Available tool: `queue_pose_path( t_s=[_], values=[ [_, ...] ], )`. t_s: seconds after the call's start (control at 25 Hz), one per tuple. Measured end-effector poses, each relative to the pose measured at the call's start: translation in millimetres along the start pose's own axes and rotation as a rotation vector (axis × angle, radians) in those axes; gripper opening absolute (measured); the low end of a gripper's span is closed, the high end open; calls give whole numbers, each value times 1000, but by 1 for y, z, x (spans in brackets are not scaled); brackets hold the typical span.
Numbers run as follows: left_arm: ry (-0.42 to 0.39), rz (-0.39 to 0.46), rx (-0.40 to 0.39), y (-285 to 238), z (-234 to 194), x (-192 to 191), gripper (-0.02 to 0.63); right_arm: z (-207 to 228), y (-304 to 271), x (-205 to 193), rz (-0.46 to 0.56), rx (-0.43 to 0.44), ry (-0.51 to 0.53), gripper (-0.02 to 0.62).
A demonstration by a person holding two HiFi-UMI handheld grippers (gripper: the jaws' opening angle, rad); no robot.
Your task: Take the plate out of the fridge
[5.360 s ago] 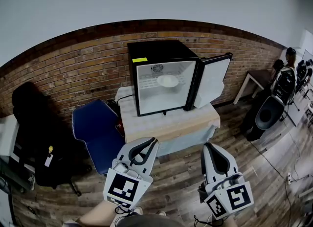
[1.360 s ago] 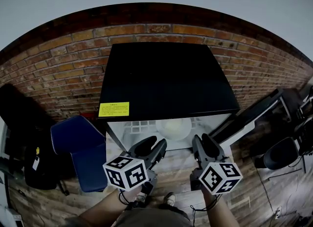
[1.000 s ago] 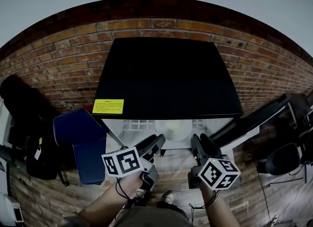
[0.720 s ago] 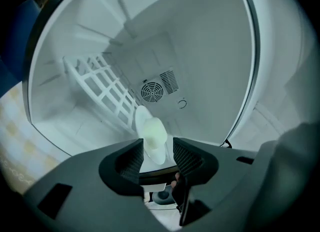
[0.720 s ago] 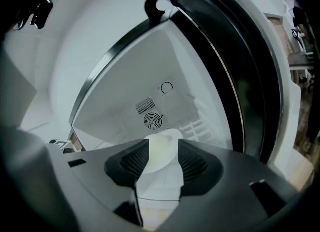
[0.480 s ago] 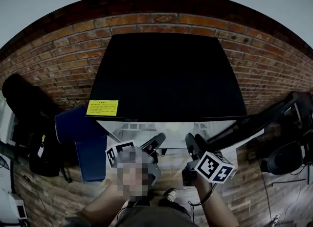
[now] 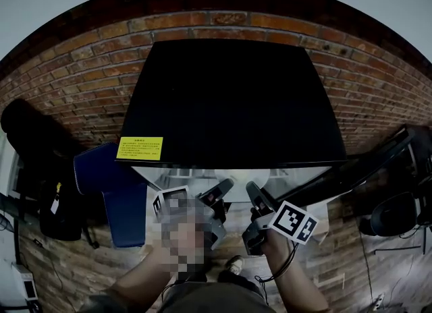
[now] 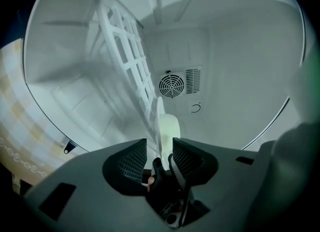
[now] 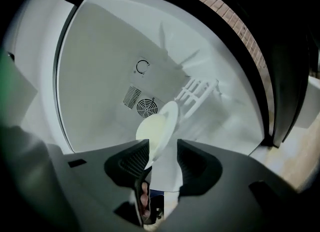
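Observation:
The black mini fridge (image 7: pixel 229 96) stands open below me, and its top hides most of the inside in the head view. A white plate (image 8: pixel 167 126) lies on the white wire shelf (image 8: pixel 125 66). My left gripper (image 8: pixel 159 142) is open, and the plate's near rim sits between its jaws. My right gripper (image 9: pixel 163 143) has just been opening and is also open. The plate (image 9: pixel 159 126) reaches in between its jaws, close to the left pad. Seen from the head view, the left gripper (image 7: pixel 221 187) and the right gripper (image 7: pixel 253 190) reach side by side into the fridge mouth.
The fridge door (image 7: pixel 364 166) hangs open at the right. A round fan vent (image 8: pixel 171 85) sits on the back wall. A checked cloth (image 8: pixel 15 106) covers the table under the fridge. A blue chair (image 7: pixel 101 177) and a black chair (image 7: pixel 30 136) stand left, by the brick wall (image 7: pixel 81 69).
Both grippers have sunk, rolled and pushed further into the fridge mouth. The plate, visible in the head view a second ago, is now hidden under the fridge top.

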State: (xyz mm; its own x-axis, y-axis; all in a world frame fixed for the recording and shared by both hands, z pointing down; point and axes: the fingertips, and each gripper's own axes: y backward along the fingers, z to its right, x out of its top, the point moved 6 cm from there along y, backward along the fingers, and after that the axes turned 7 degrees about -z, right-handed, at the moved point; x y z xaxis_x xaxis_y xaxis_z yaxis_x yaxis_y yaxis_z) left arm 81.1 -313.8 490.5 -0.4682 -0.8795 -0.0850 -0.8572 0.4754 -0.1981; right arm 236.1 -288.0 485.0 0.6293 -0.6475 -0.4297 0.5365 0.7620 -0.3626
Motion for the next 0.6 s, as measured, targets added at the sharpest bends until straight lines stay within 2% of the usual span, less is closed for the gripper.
queue_pose_path(
  t_s=[0.16, 0.6],
  values=[
    [-2, -23, -5, -4, -2, -4, 127, 3, -3, 0, 9, 5, -44, 161],
    [24, -32, -33, -10, -1, -6, 46, 1, -9, -2, 22, 65, -187, 74]
  ],
)
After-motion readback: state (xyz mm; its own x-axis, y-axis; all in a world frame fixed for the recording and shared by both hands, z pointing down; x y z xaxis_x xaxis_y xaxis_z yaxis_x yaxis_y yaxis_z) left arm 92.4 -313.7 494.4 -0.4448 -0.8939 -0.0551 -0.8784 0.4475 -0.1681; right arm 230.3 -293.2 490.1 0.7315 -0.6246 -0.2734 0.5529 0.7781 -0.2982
